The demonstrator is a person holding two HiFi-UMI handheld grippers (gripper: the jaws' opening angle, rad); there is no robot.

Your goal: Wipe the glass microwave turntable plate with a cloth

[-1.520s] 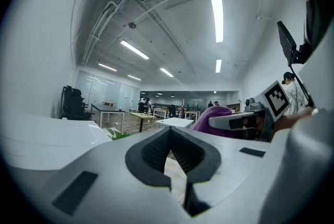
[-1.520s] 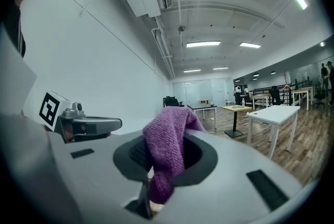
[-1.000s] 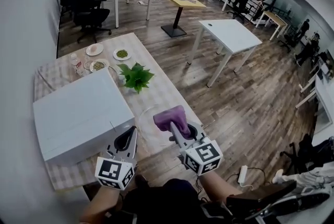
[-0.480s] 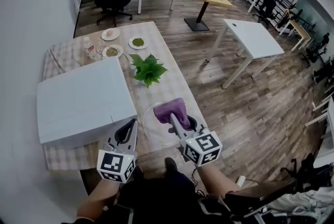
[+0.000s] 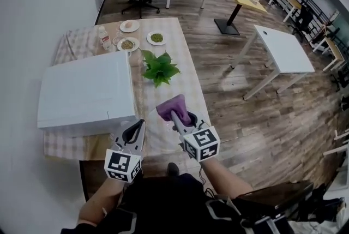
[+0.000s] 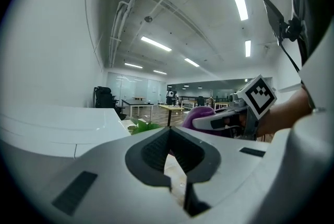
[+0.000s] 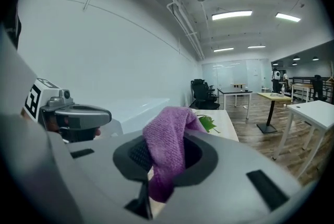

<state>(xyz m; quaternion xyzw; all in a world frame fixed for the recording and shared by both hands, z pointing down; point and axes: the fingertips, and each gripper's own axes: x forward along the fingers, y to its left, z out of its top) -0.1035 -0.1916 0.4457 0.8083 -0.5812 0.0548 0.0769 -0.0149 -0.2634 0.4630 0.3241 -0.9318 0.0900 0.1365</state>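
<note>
A purple cloth hangs from my right gripper, which is shut on it above the near end of the checked table. The cloth drapes out between the jaws of the right gripper. The glass turntable plate shows only as a faint pale round patch on the table under and between the grippers. My left gripper is shut with nothing in it, just left of the right one, beside the white microwave. From the left gripper I see the cloth.
A green potted plant stands mid-table beyond the cloth. Small dishes and a bottle sit at the far end. The microwave fills the table's left side. Wooden floor, a white table and office chairs lie to the right and beyond.
The head view has swung, so the table now runs more straight ahead. Both grippers stay over the table's near end, the right one still holding the cloth, now a little closer to the left gripper.
</note>
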